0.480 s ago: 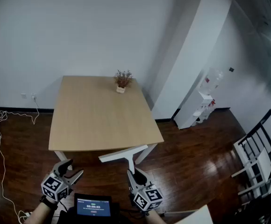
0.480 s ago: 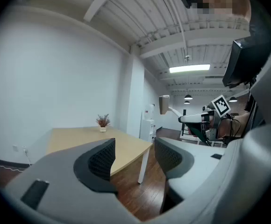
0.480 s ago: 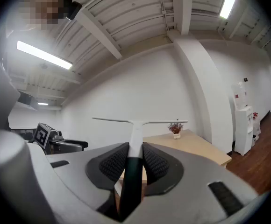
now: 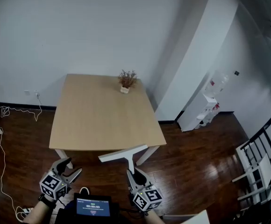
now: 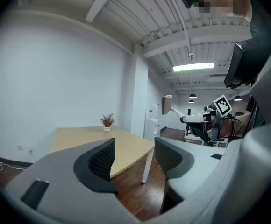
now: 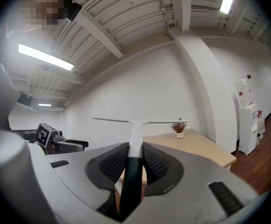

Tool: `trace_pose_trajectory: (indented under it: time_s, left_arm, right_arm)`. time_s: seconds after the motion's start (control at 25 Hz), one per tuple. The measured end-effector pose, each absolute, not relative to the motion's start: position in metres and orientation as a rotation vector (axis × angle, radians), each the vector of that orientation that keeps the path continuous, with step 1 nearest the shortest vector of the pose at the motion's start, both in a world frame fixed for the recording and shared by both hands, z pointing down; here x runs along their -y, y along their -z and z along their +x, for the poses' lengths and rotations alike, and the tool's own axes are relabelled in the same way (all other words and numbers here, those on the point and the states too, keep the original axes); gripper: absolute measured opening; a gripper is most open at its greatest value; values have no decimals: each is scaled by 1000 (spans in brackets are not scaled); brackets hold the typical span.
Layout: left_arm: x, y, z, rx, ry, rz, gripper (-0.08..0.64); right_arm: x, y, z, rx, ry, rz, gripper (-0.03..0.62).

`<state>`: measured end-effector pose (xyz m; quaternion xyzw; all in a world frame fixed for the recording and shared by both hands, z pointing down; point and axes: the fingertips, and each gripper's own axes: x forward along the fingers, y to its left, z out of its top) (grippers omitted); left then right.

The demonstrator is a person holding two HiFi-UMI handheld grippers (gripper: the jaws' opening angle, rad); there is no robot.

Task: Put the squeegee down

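Left gripper sits slightly lower-left than half second ago; little else moved. Its jaws stand apart, nothing between. Right gripper has jaws clamped on dark handle of squeegee, white blade crosswise, held in air short of the near edge of table. Far edge: potted plant. Judged: set-down not yet begun; reach, lowering and release remain.

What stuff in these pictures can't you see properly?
- The squeegee: in the right gripper view, its dark lower handle disappears between the shut jaws of the right gripper.
- The potted plant: too small in every view to tell what kind it is.
- The screen: in the head view, its print is too small to read.
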<state>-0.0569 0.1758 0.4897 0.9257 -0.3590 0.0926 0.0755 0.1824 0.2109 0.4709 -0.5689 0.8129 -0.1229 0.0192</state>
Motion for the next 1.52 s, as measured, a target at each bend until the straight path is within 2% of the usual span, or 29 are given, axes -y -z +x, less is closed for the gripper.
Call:
trace_pose_trajectory:
  time_s: [0.48,1.2,1.52]
  left_arm:
    - [-93,-499,-58,1053,-239,2733,270]
    - [92,-510,-109,947,-307,2782,270]
    - [147,-512,-108,955,-304,2732,270]
  right_arm:
    - [-129,-474,178,-2520,396,-1789,110]
    - [72,-460,130,-2476,372,-1880,110]
    - [145,-460,136,-2509,335,-1915,110]
